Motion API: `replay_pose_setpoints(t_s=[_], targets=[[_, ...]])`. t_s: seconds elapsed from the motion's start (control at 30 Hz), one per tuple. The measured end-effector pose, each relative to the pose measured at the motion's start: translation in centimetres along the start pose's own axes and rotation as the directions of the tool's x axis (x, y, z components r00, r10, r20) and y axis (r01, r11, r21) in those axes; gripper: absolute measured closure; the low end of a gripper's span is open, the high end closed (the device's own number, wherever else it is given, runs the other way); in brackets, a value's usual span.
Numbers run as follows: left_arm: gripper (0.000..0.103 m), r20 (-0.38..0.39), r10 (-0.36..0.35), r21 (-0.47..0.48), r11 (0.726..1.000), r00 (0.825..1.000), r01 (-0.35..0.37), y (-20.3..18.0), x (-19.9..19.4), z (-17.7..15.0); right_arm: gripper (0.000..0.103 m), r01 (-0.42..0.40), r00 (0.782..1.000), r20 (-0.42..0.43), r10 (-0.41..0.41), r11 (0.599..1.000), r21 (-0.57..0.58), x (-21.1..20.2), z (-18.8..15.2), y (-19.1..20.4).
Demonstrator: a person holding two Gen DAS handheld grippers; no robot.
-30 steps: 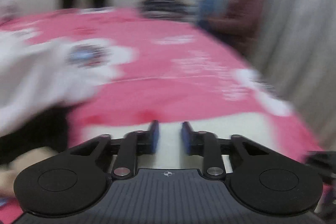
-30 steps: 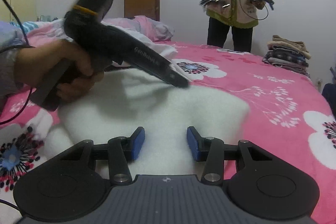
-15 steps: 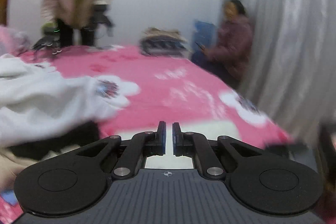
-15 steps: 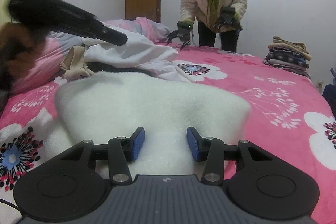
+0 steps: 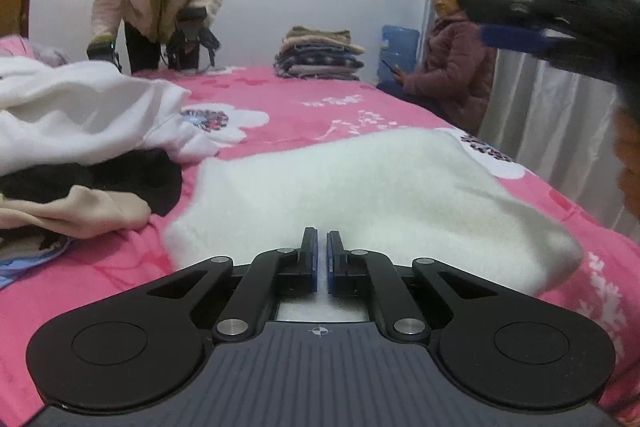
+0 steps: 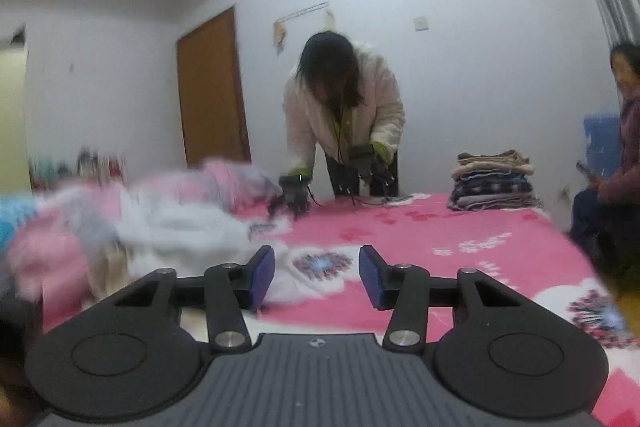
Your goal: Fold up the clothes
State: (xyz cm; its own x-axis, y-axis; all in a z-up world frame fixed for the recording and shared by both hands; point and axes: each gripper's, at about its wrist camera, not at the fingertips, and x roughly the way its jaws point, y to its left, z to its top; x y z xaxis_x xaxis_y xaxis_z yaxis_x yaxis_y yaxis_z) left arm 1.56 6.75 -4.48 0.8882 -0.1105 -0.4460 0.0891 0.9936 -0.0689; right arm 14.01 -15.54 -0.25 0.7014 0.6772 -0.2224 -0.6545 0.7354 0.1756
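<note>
A white fleece garment (image 5: 368, 187) lies folded flat on the pink floral bed (image 5: 304, 99). My left gripper (image 5: 322, 259) is shut and empty, low over the garment's near edge. My right gripper (image 6: 317, 277) is open and empty, raised above the bed; it also shows blurred at the upper right of the left wrist view (image 5: 560, 27). A pile of loose clothes, white (image 5: 80, 115), black (image 5: 132, 175) and beige (image 5: 76, 211), lies to the left.
A stack of folded clothes (image 5: 318, 55) sits at the bed's far edge. A person in a white jacket (image 6: 344, 119) bends over the far side with grippers. Another person (image 5: 456, 55) sits at the right by grey curtains (image 5: 532, 87).
My left gripper closed and swung back over the white garment. My right gripper lifted off the garment and now points across the bed. The far person bent down to the bed.
</note>
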Motion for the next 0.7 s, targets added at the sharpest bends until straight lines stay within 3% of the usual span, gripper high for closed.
replay_pose_setpoints(t_s=[0.03,0.1,0.2,0.27,0.5,0.53,0.7], targets=[[0.1,-0.002,-0.001,0.0,1.0,1.0,0.001,0.0,-0.1,0.1,0.051,-0.004,1.0,-0.023,0.005,1.0,0.022,1.0,0.3,-0.2],[0.1,-0.012,-0.016,-0.005,1.0,1.0,0.016,0.2,0.0,0.5,0.051,0.053,0.976,-0.213,-0.053,0.999,-0.002,5.2,-3.3,-0.8],[0.1,-0.036,-0.028,-0.015,0.999,0.999,0.028,0.4,0.2,0.9,0.051,0.082,0.986,-0.143,-0.09,0.995,-0.055,4.9,-6.1,-0.7],[0.099,-0.07,-0.027,-0.019,0.999,0.997,0.025,0.4,0.4,1.6,0.051,0.083,0.984,-0.156,-0.083,0.997,-0.006,4.7,-5.6,-0.9],[0.097,-0.131,0.115,0.072,0.992,0.985,-0.106,-1.5,1.7,4.8,0.051,0.081,0.987,-0.139,-0.086,0.996,-0.039,5.1,-6.1,-1.2],[0.097,-0.189,0.106,0.066,0.993,0.976,-0.095,-1.2,3.1,4.2,0.051,0.084,0.987,-0.136,-0.089,0.996,-0.041,5.2,-6.1,-1.1],[0.098,-0.178,0.149,0.059,0.988,0.973,-0.14,-1.4,3.9,3.5,0.051,0.13,0.974,-0.172,-0.144,0.987,-0.091,4.5,-4.5,0.5]])
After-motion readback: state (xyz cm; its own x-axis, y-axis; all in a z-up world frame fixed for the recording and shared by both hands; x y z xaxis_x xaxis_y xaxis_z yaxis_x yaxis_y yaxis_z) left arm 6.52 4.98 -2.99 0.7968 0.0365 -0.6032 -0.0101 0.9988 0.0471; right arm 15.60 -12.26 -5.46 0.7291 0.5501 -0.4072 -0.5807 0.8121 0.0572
